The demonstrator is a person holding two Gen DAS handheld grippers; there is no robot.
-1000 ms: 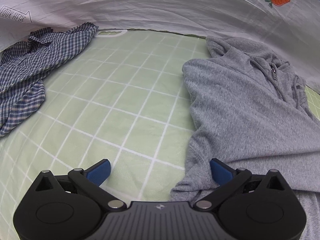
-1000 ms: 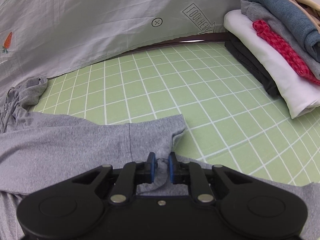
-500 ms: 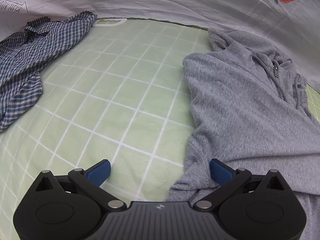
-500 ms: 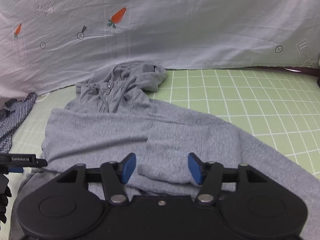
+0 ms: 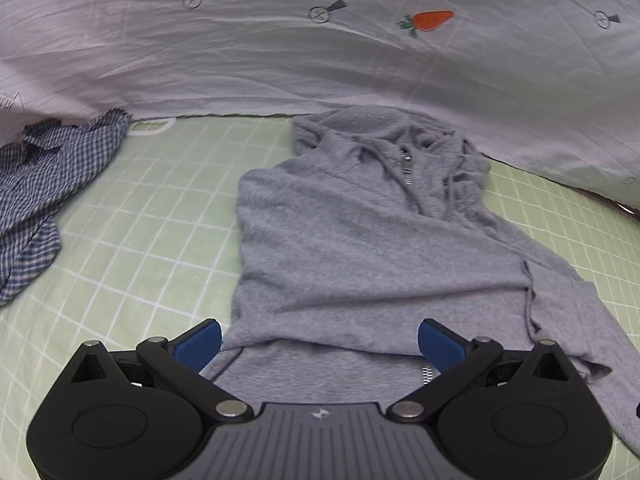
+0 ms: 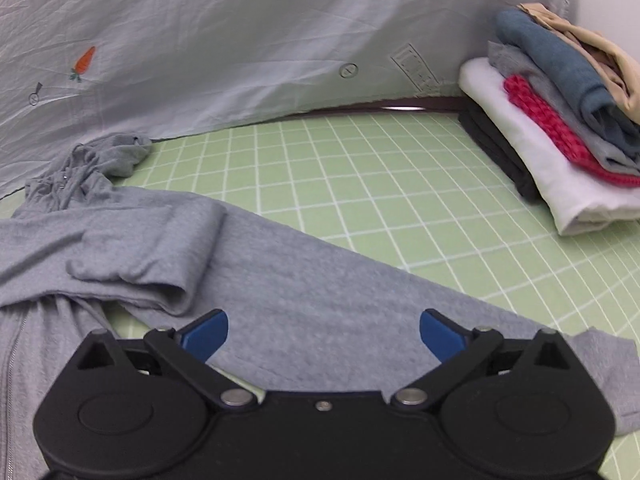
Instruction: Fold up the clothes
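A grey zip hoodie (image 5: 360,248) lies spread on the green grid mat (image 5: 152,216), hood toward the back sheet. One sleeve is folded across its chest. My left gripper (image 5: 319,340) hovers open over the hoodie's lower body, fingers empty. In the right wrist view the hoodie (image 6: 304,292) stretches from the left, with the folded sleeve (image 6: 152,248) lying on it and the other sleeve running toward the lower right. My right gripper (image 6: 323,332) stands open above that fabric, holding nothing.
A crumpled blue checked shirt (image 5: 36,196) lies at the left of the mat. A stack of folded clothes (image 6: 560,120) sits at the right. A white sheet with carrot prints (image 5: 320,52) hangs behind the mat (image 6: 400,184).
My right gripper let go of the sleeve, opened wide and swung back to the right. My left gripper turned right, so the hoodie now lies straight ahead of it.
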